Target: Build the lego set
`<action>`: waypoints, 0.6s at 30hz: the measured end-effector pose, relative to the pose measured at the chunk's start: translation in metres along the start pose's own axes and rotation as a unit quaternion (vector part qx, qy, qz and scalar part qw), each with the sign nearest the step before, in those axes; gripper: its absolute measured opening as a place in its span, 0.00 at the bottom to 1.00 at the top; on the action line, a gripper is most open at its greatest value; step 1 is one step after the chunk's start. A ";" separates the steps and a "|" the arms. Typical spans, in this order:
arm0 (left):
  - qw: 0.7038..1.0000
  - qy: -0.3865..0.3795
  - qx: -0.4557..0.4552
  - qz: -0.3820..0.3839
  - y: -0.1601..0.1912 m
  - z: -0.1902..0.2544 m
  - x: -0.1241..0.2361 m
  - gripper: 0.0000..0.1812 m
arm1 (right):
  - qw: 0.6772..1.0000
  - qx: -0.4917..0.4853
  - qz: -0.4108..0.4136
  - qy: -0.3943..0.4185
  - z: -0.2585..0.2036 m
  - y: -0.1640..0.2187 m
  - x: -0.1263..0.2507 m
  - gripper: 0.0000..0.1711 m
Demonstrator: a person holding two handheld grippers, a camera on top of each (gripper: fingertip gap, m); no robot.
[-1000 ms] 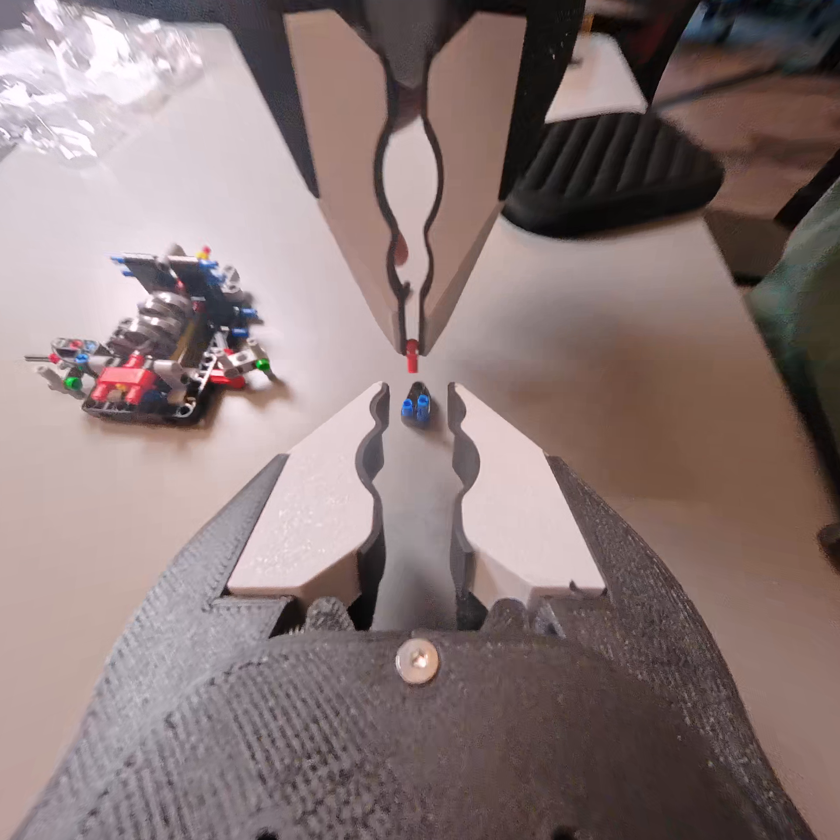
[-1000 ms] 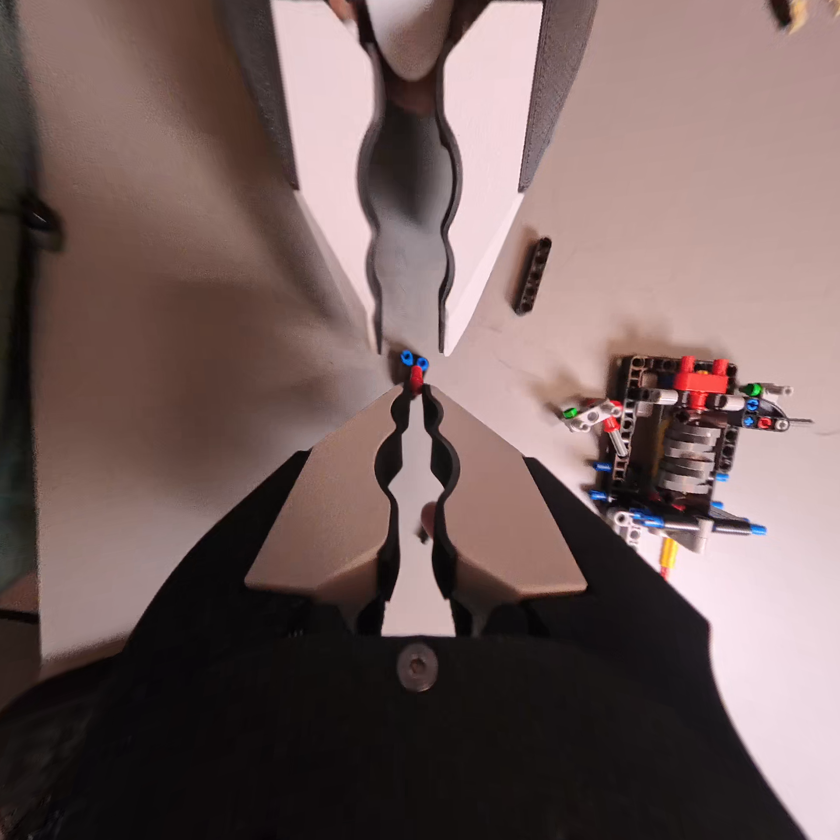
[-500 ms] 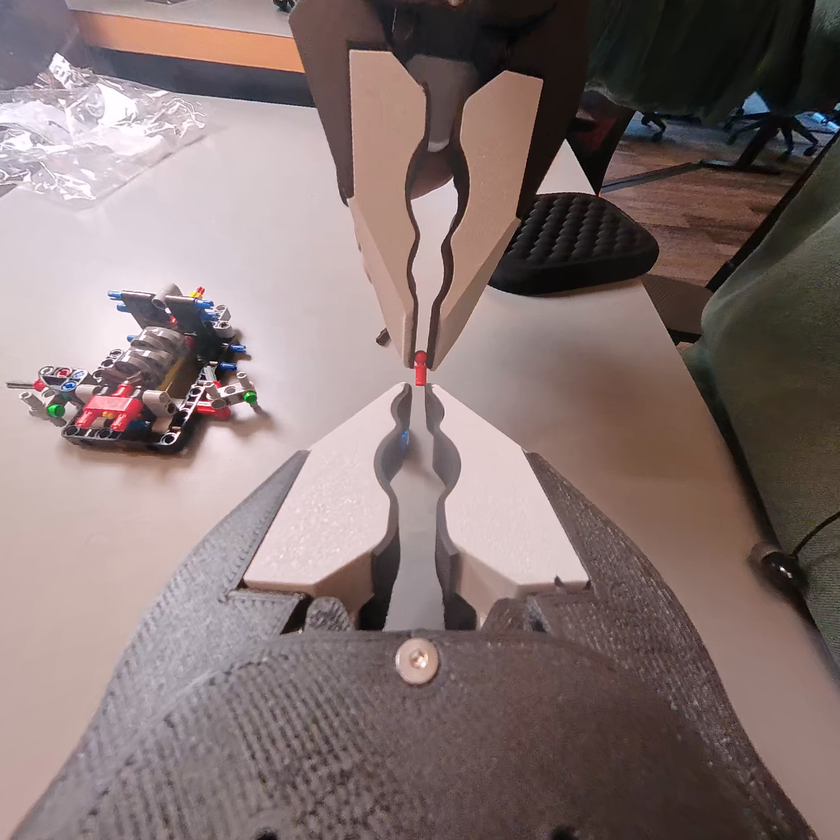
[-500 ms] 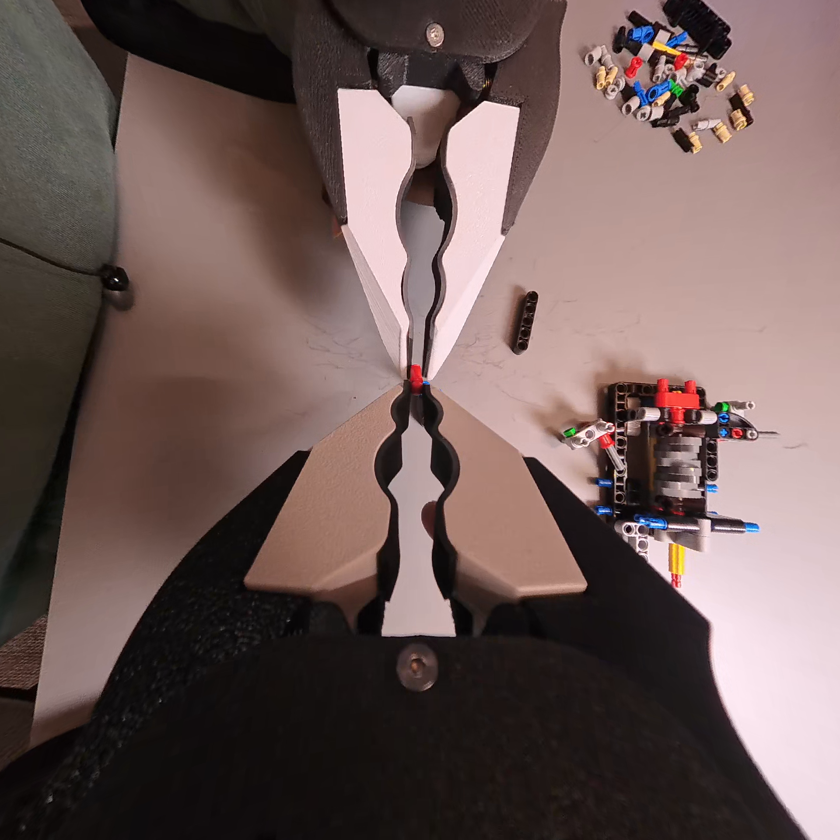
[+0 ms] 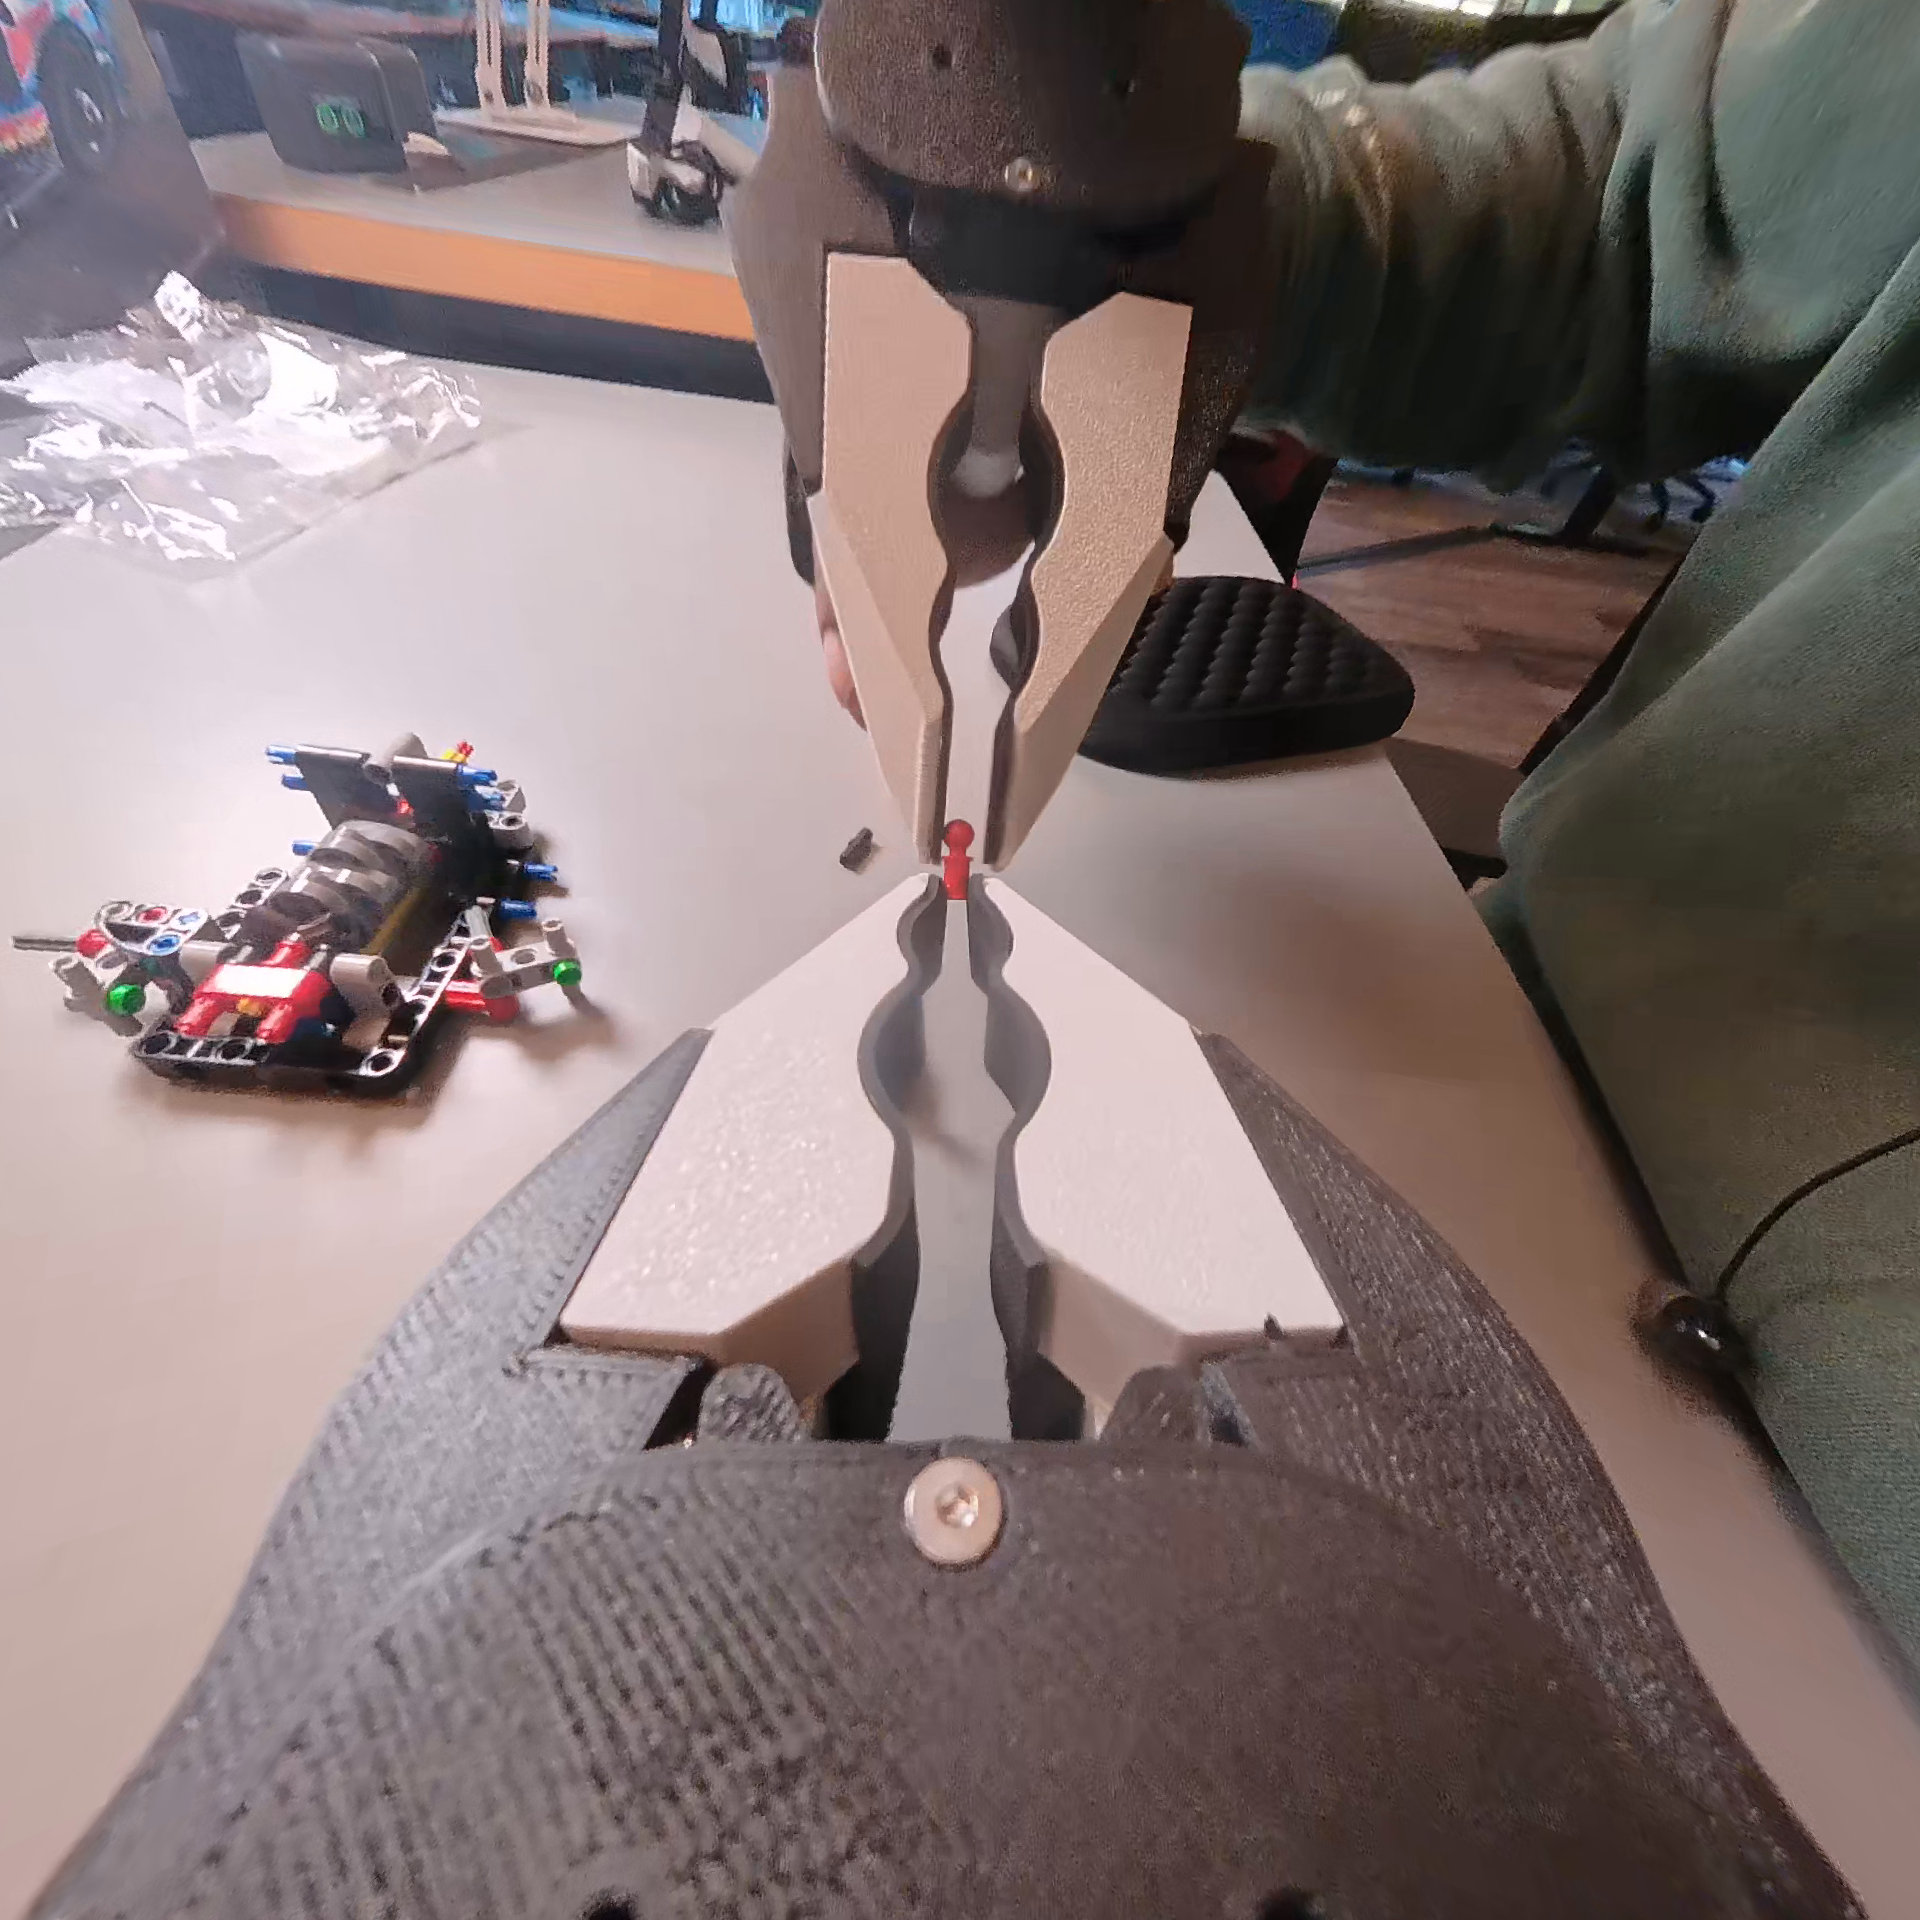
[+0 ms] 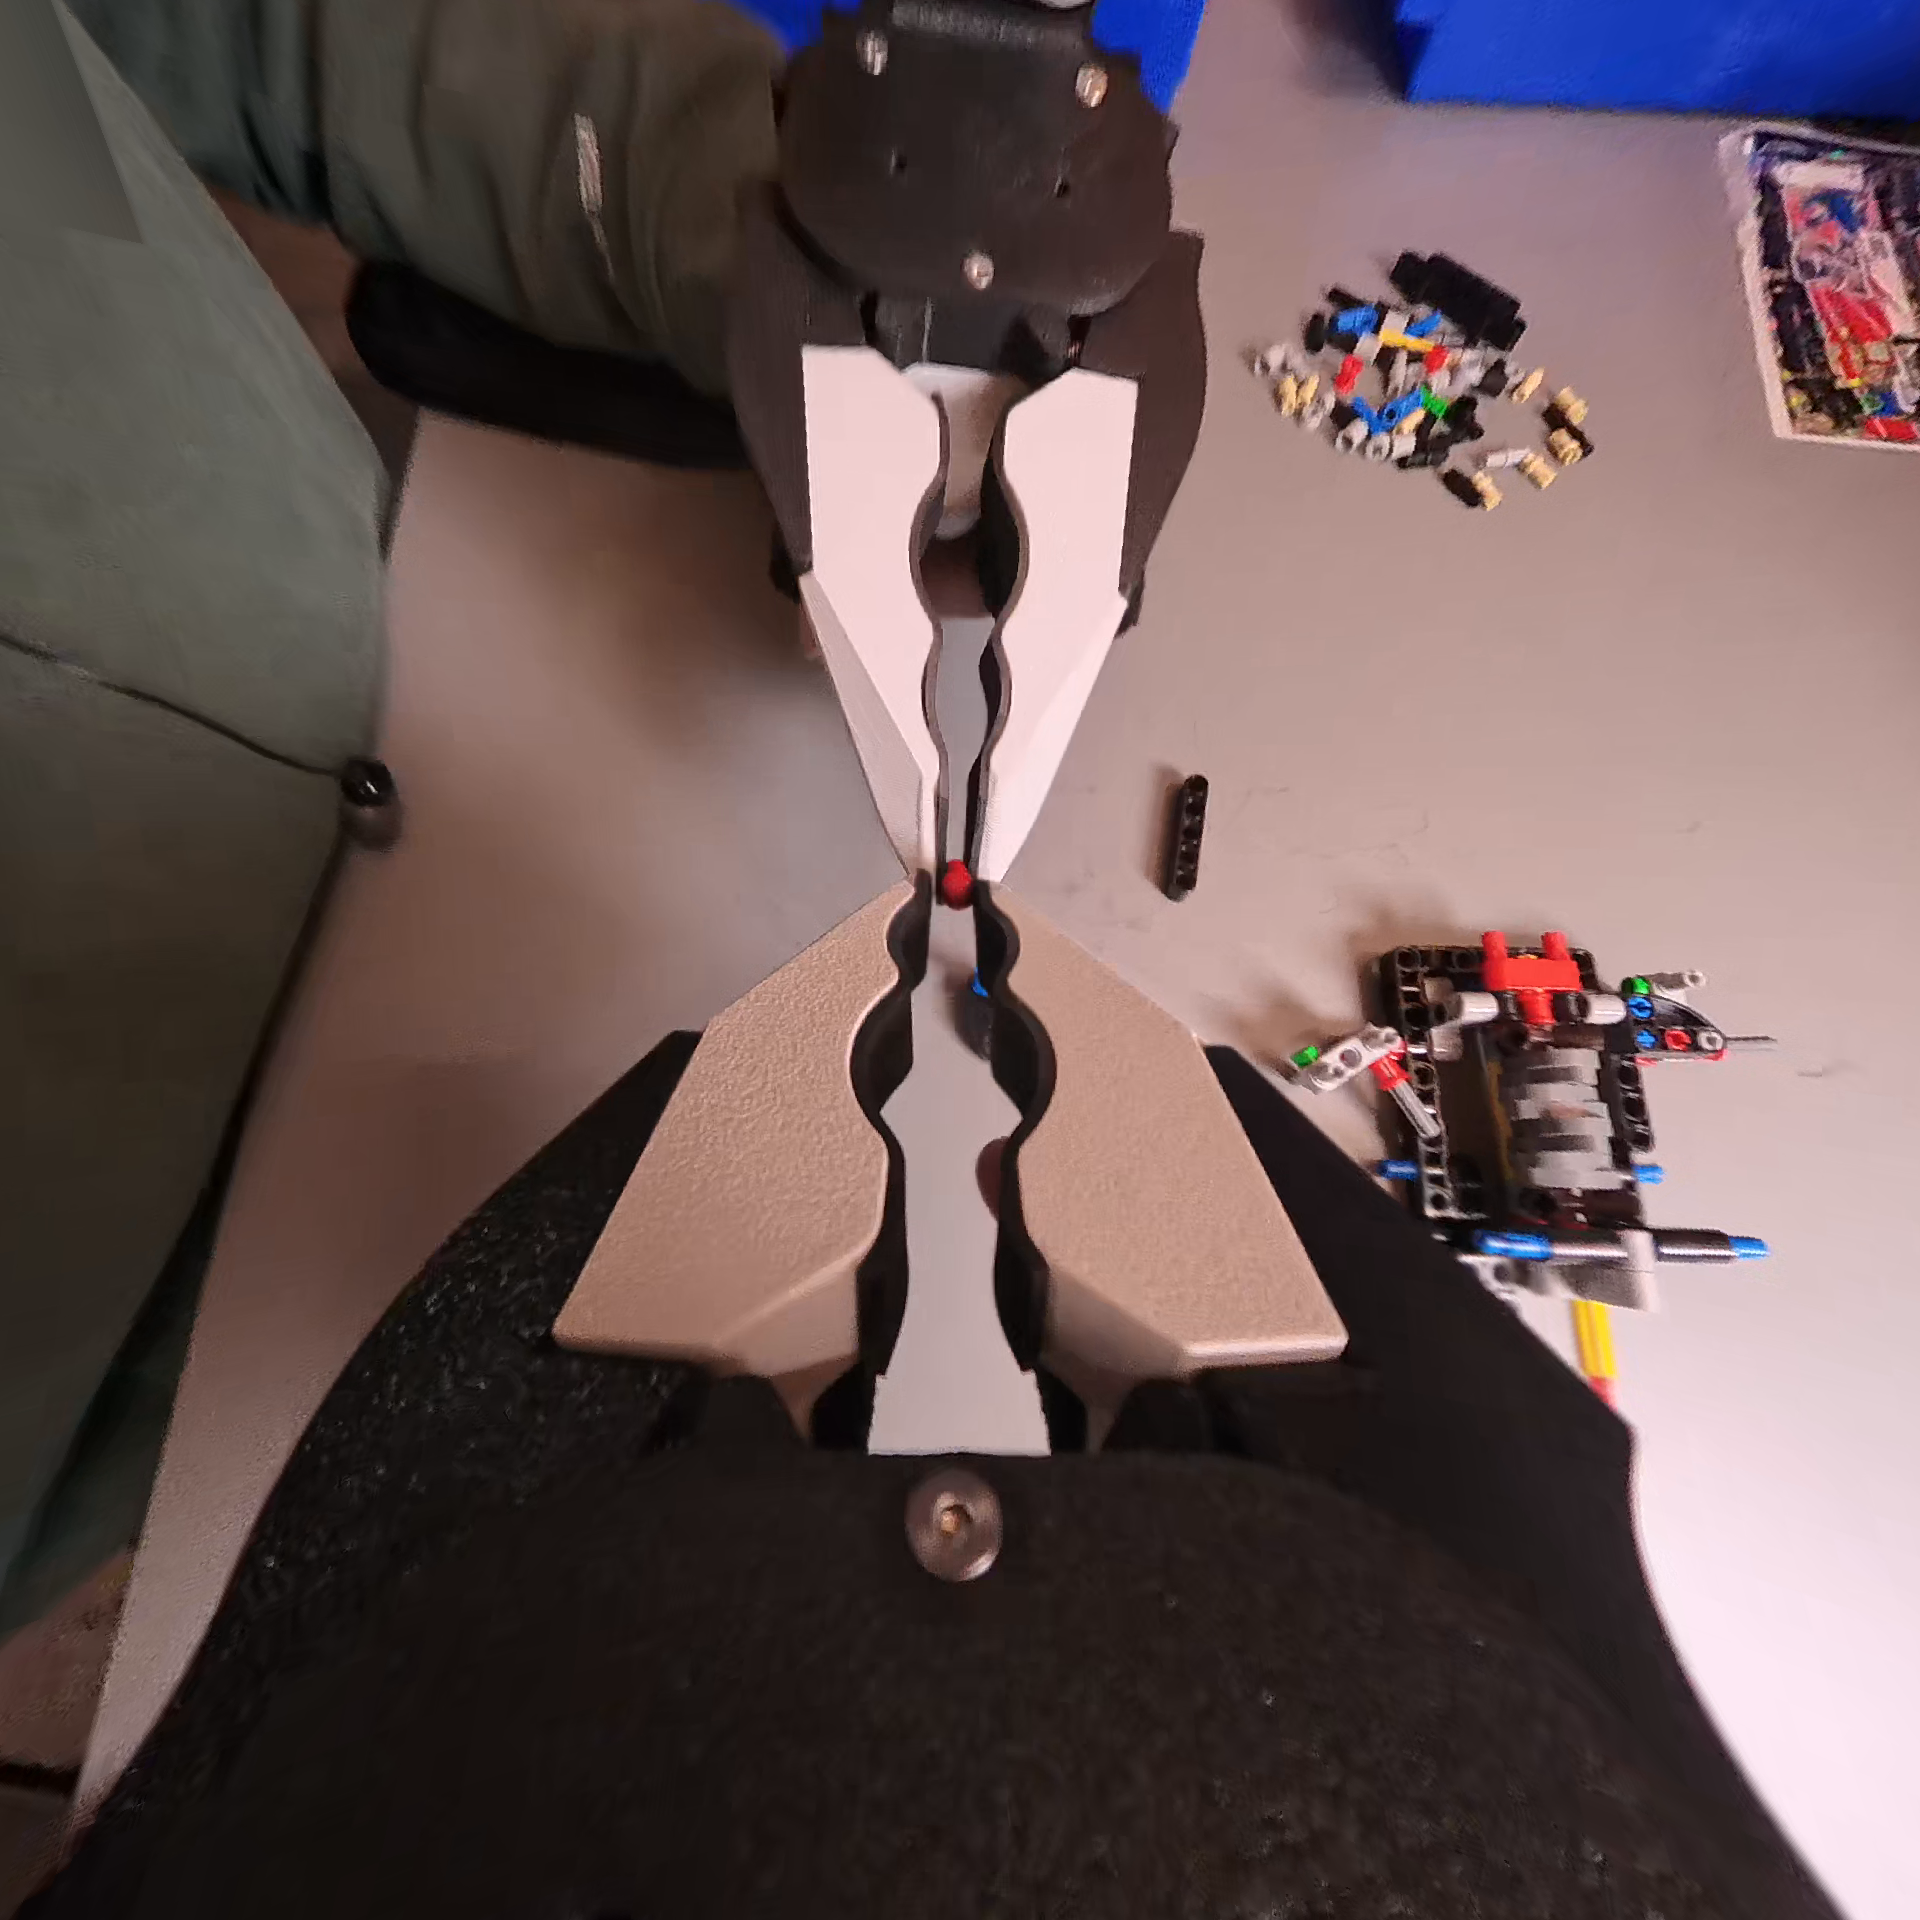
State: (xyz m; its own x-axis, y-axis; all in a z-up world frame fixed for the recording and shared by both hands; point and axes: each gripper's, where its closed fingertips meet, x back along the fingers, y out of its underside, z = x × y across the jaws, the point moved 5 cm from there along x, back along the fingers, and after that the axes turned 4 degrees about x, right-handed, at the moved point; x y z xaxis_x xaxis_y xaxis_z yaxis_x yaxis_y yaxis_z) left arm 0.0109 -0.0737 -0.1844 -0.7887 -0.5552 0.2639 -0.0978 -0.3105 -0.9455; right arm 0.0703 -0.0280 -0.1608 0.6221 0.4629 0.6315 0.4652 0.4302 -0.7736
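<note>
- Two grippers meet tip to tip above a pale table (image 5: pixel 644 582), each seen from its own wrist camera.
- Left gripper (image 5: pixel 948 896) has its jaws drawn in to a narrow slit, pinching the lower end of a small red pin (image 5: pixel 957 858) — the ball end sticks up past the tips.
- Right gripper (image 6: pixel 948 902) has its jaws slightly parted around that same red pin (image 6: pixel 954 883); whether its tips press on the pin, I cannot tell.
- Beneath the right gripper's fingers lies a small dark piece with blue pins (image 6: pixel 978 1006), partly hidden.
- One half-built lego model (image 5: pixel 312 940) sits on the table to the left in the left wrist view, well apart from the grippers, with bare tabletop all around it.
- One black beam (image 6: pixel 1185 835) lies alone between the model (image 6: pixel 1527 1101) and the gripper tips.
- One loose pile of small parts (image 6: pixel 1423 390) sits farther off, near an instruction booklet (image 6: pixel 1839 312) at the table's edge.
- Clear plastic bags (image 5: pixel 208 436) lie crumpled at the far left corner.
- Table edge runs close on one side — a black chair seat (image 5: pixel 1247 675) and a person's green sleeve (image 5: pixel 1558 260) lie past it.
</note>
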 end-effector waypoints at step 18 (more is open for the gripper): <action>0.999 0.004 -0.004 0.034 -0.008 0.003 0.003 0.01 | 0.995 -0.059 0.083 -0.003 0.001 -0.004 0.007 0.02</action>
State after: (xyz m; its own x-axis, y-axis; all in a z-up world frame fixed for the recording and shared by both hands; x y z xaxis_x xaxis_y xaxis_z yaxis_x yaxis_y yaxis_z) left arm 0.0108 -0.0754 -0.1758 -0.7983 -0.5690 0.1975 -0.0480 -0.2666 -0.9626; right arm 0.0719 -0.0258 -0.1538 0.6934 0.5240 0.4946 0.4270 0.2541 -0.8678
